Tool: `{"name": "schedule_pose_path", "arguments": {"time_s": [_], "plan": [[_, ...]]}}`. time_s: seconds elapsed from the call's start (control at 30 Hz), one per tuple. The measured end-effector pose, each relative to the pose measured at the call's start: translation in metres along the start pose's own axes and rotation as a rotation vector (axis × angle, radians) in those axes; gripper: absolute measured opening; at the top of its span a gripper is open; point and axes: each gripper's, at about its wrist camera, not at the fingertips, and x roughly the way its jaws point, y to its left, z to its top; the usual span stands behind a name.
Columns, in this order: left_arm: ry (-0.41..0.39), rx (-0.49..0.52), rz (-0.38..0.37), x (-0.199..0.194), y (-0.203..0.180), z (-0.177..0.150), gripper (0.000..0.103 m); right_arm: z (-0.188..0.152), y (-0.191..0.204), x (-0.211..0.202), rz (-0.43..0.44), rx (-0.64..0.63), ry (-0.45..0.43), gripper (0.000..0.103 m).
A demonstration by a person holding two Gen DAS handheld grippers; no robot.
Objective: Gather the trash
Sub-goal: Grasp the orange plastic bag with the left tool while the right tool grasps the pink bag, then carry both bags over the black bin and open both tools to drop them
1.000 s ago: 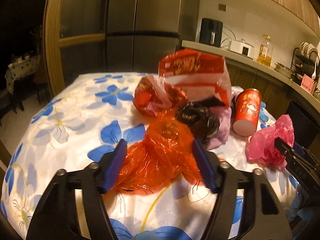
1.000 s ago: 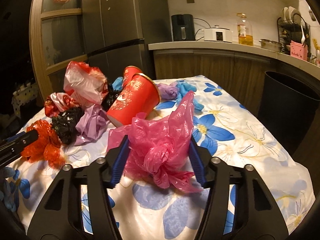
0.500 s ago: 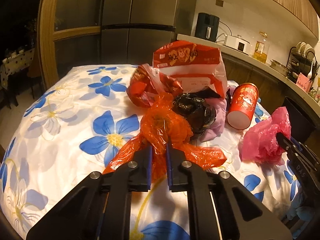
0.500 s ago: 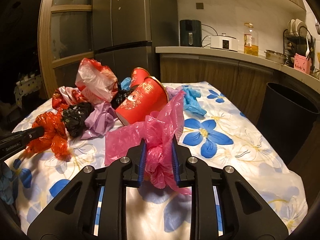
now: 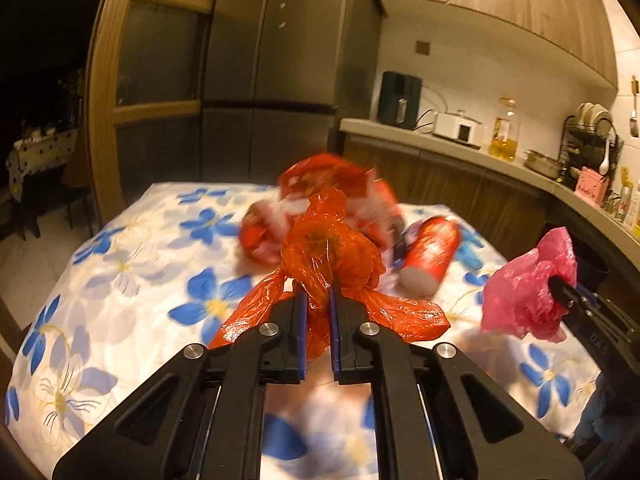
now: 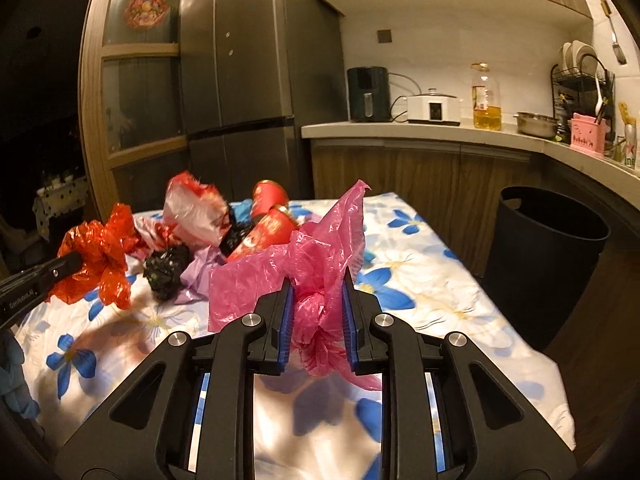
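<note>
right wrist: red cup (image 6: 267,229) lies tipped, mouth leftward.

Orange crinkled bag (image 5: 332,248); pink bag (image 6: 320,276); red cup (image 5: 430,254); black bin (image 6: 540,264); counter cloth (image 5: 132,264) white with blue flowers; hand-held gripper pads (image 6: 285,322) blue.

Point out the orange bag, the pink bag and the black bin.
orange bag (image 5: 332,252), left wrist view, crumpled body
pink bag (image 6: 320,256), right wrist view, upper sheet
black bin (image 6: 536,272), right wrist view, outer wall
</note>
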Motion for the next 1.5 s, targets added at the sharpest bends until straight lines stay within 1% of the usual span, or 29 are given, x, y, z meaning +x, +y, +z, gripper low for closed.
{"name": "schedule_pose_path", "arguments": {"time_s": [0.23,0.43,0.63,0.9,1.1,1.27,1.4,1.5], "plan": [[-0.022,0.060,-0.088,0.007,-0.055,0.015,0.009,0.009,-0.038,-0.018,-0.062,0.048,-0.035,0.021],[-0.032,0.124,-0.194,0.023,-0.117,0.025,0.009,0.019,-0.081,-0.025,-0.137,0.086,-0.063,0.021],[-0.053,0.183,-0.314,0.042,-0.187,0.038,0.009,0.033,-0.127,-0.030,-0.229,0.108,-0.110,0.021],[-0.098,0.214,-0.446,0.061,-0.268,0.056,0.009,0.058,-0.194,-0.032,-0.374,0.136,-0.172,0.021],[-0.118,0.218,-0.518,0.074,-0.315,0.066,0.009,0.073,-0.243,-0.029,-0.460,0.192,-0.207,0.021],[-0.129,0.224,-0.558,0.090,-0.349,0.068,0.009,0.084,-0.265,-0.023,-0.498,0.202,-0.227,0.021],[-0.111,0.226,-0.574,0.108,-0.368,0.066,0.009,0.087,-0.279,-0.012,-0.520,0.185,-0.223,0.021],[-0.075,0.220,-0.586,0.124,-0.380,0.064,0.009,0.086,-0.286,-0.002,-0.527,0.178,-0.209,0.021]]}}
